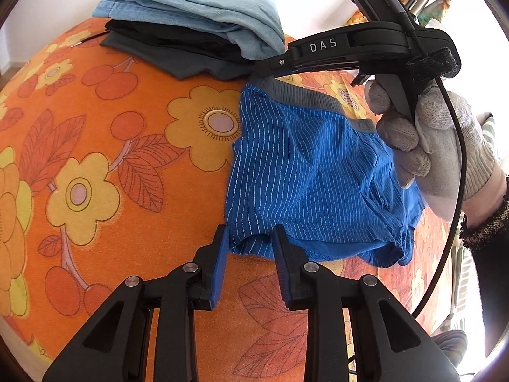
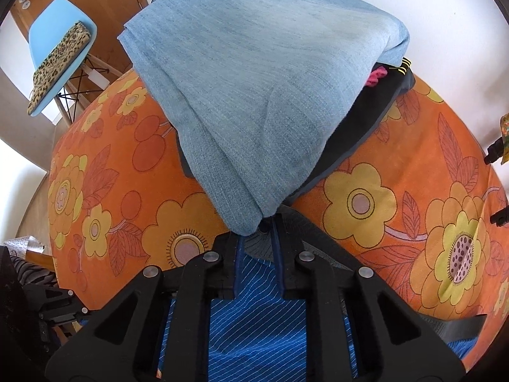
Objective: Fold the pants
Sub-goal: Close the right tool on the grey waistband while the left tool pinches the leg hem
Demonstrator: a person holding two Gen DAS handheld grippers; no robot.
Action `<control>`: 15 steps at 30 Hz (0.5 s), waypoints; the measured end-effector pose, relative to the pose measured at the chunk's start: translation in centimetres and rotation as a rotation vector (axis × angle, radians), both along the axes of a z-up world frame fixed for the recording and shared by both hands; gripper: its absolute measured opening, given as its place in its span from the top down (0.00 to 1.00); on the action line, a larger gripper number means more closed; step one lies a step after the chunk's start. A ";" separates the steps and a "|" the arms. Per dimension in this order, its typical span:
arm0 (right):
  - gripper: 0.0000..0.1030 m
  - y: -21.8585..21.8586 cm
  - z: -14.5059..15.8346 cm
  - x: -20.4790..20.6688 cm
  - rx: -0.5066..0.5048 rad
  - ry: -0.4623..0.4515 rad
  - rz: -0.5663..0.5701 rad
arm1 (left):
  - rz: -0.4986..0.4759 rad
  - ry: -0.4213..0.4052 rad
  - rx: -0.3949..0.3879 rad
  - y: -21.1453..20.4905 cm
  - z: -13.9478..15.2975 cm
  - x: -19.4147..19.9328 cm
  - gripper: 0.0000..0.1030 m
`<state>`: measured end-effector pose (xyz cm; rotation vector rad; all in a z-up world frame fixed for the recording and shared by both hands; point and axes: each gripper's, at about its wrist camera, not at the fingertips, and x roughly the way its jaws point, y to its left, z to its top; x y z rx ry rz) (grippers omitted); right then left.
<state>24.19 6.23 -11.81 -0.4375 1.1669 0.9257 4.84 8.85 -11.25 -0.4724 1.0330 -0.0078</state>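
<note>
Black left gripper fills the bottom of the left wrist view, its blue-padded fingers set narrow around the lower hem of the blue pinstriped shorts, pinching a fold of it. Those shorts lie flat on the orange floral bedspread, right of centre. Upper left sits a stack of folded clothes, light denim on top. At upper right, a gloved hand holds the right gripper, whose fingers are drawn close on the grey waistband beside the denim's corner.
</note>
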 end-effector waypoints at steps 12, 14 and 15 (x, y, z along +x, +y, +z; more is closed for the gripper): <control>0.90 -1.8 1.1 0.4 0.047 0.007 -0.031 | 0.000 -0.057 0.007 0.0 0.4 -0.9 0.93; 0.90 -2.2 1.2 0.5 0.052 0.006 -0.034 | -0.003 -0.050 -0.004 0.1 0.4 -1.0 0.89; 0.90 -2.4 1.2 0.6 0.053 0.007 -0.038 | 0.001 -0.045 0.000 0.5 0.6 -1.1 0.83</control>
